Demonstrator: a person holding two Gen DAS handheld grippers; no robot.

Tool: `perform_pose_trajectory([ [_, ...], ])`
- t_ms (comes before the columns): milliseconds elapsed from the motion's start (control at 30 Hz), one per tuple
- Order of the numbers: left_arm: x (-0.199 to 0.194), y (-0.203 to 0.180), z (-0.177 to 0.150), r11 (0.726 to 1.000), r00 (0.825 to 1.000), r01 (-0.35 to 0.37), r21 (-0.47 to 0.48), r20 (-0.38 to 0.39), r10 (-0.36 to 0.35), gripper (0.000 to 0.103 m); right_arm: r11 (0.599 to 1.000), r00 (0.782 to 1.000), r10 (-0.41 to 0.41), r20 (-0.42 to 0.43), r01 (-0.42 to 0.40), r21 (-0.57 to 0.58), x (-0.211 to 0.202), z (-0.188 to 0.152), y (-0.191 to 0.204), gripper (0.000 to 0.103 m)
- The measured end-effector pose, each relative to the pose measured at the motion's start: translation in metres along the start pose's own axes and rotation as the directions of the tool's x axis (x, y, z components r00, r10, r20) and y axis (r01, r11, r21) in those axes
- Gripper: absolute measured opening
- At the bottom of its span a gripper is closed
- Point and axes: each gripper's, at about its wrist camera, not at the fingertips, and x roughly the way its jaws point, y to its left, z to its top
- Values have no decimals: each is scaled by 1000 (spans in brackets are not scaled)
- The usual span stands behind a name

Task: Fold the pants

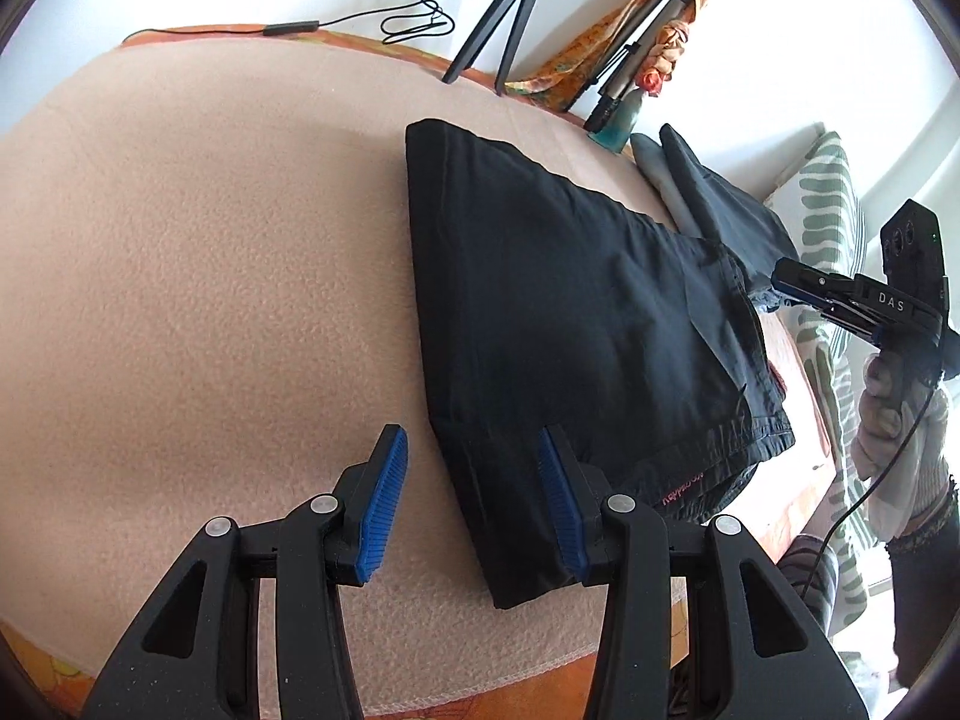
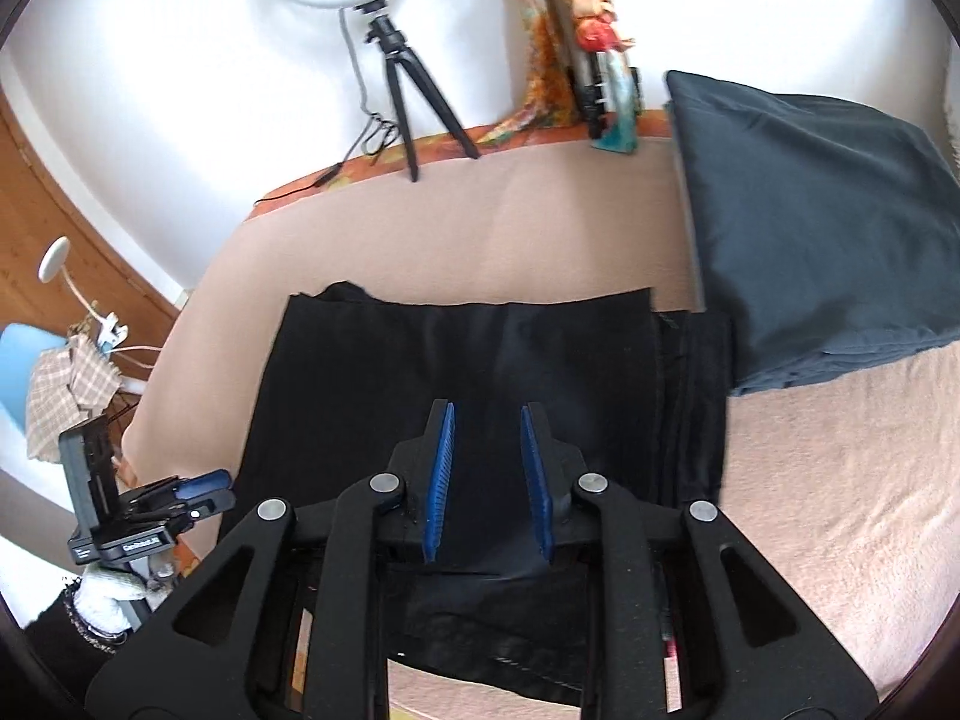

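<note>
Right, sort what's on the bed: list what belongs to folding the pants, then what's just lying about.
Part of the job:
- black pants, folded on the blanket
- left gripper, jaws open
- right gripper, jaws open, holding nothing

Just lying about:
- dark folded cloth
- ring light tripod
- patterned pillow

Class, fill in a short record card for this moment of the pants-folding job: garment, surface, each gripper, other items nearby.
garment: black pants, folded, lying flat
surface: peach blanket
left gripper: open, straddling the pants' near edge, nothing gripped
right gripper: jaws apart above the pants, nothing between them
nearby: dark pillow beside the pants; ring light tripod at the far edge
</note>
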Motion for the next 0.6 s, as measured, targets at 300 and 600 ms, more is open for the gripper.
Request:
perform_pose_trajectory([
  [300, -2, 9, -8, 991, 994, 111, -73, 0, -111, 44, 981, 989, 81, -124, -102, -168, 71, 22, 104, 33],
  [600, -4, 7, -17, 966, 973, 229, -116, 42, -226, 43, 985, 967, 25, -254, -68, -160, 147, 47, 155, 60],
])
